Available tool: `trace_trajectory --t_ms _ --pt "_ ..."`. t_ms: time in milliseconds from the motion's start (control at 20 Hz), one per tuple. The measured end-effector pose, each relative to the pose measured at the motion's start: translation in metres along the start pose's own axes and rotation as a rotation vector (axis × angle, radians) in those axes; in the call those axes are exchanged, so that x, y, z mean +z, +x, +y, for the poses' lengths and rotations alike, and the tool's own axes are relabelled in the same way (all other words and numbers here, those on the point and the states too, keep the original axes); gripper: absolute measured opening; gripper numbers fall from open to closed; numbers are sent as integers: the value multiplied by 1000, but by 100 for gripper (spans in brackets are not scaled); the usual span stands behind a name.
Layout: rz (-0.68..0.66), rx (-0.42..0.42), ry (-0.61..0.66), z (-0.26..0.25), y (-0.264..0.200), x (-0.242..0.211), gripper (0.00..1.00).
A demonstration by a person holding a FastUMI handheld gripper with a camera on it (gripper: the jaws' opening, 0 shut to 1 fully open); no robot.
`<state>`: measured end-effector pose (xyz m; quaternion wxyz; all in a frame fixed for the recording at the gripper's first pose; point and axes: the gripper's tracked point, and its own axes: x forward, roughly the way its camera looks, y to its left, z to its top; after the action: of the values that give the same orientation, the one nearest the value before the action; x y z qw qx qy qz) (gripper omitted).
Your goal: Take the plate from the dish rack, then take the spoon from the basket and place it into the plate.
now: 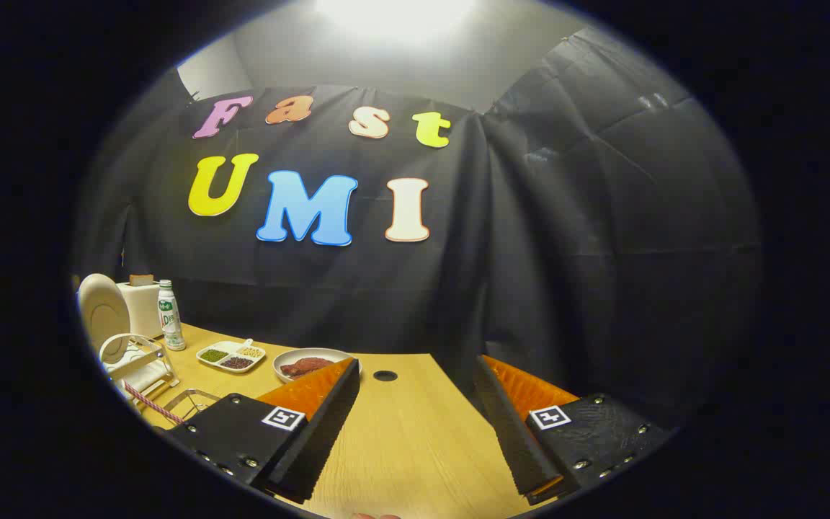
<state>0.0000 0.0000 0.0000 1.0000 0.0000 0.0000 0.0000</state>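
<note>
Plate (101, 311) upright in rack (137, 360); hand-held gripper (415, 375) spread, empty.

A bright overhead lamp (395, 16) blows out to white glare on the pale wall above the dark cloth, leaving the booth otherwise dim. The light wooden tabletop (400, 440) is evenly lit and sharp, while the fisheye lens bends straight lines (most strongly toward the rim), where detail darkens and softens.

black cloth wall (530, 238) behind a wooden table (415, 432); bright ceiling light (393, 14).
</note>
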Motion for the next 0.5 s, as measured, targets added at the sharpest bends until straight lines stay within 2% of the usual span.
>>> trace_trajectory --t_ms 250,500 --pt "11 -64 -45 17 -60 55 97" --pt "50 -24 -19 88 -108 82 98"
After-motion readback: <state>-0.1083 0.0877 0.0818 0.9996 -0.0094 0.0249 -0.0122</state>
